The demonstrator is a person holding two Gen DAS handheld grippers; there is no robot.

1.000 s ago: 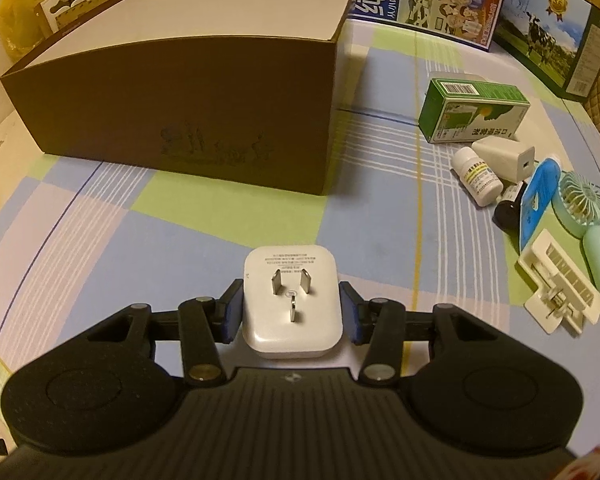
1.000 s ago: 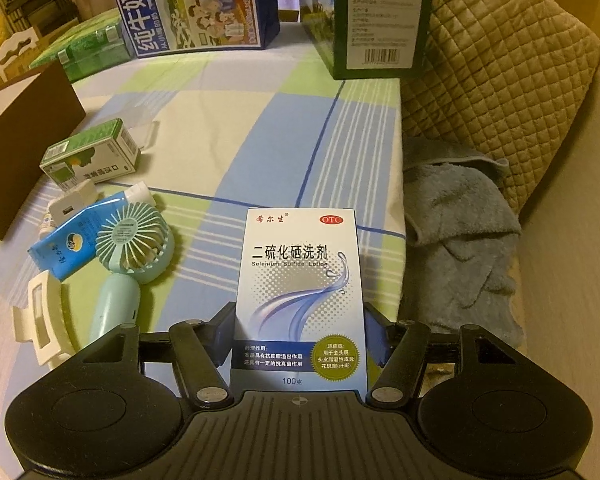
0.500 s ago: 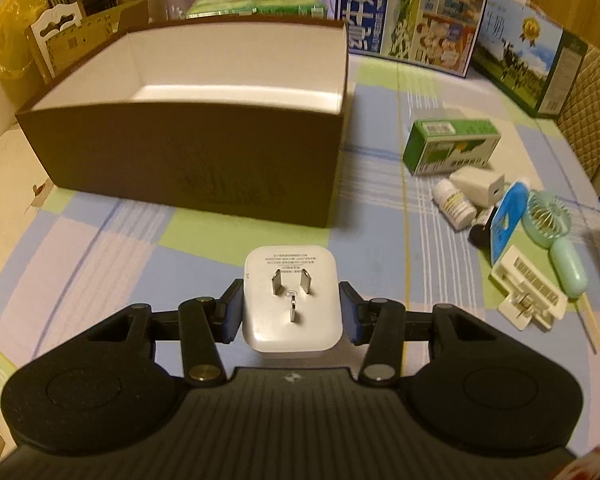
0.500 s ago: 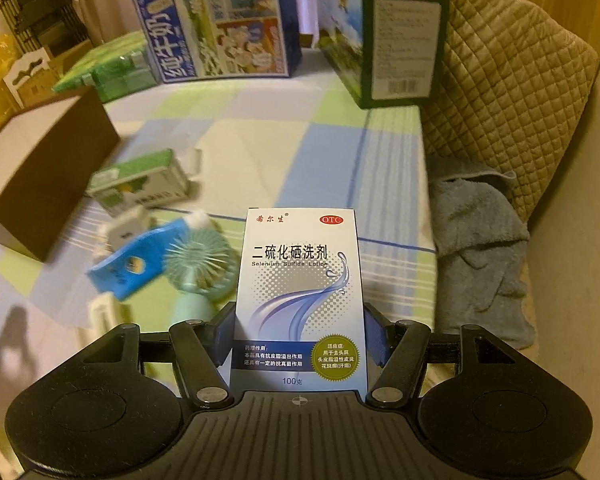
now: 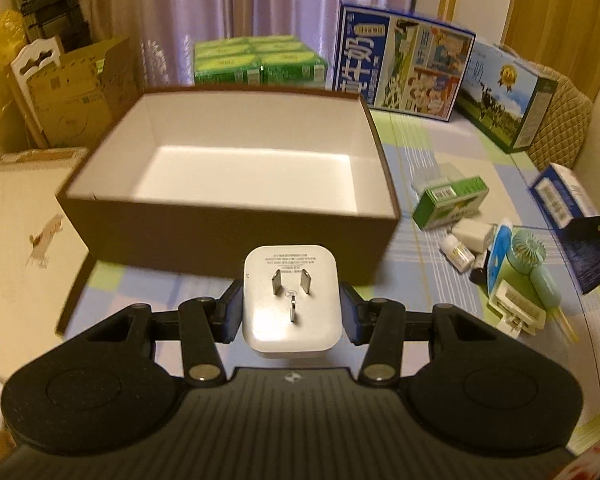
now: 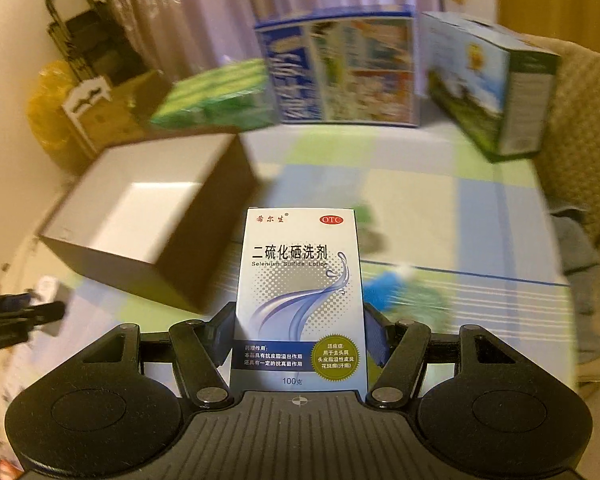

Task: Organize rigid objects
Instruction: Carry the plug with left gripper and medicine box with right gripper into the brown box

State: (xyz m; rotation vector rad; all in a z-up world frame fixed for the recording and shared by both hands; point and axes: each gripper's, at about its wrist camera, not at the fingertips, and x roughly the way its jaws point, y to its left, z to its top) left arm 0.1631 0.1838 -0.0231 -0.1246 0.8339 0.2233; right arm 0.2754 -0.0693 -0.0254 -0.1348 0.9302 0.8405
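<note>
The checked bench point(image 5: 428, 144) carries a brown box point(image 5: 228, 216), open at the top with a white inside, nothing in it. Behind it stand two milk cartons point(image 5: 400, 68). To the box's right lies a huddle of small things: a green carton point(image 5: 448, 204), a mint hand fan point(image 5: 534, 264), a white bottle point(image 5: 456, 254). The right gripper point(image 6: 298, 340) clamps a blue lotion box point(image 6: 298, 280) upright above the bench. The left gripper point(image 5: 291, 312) pinches a white plug adapter point(image 5: 291, 300), prongs up, just before the box.
</note>
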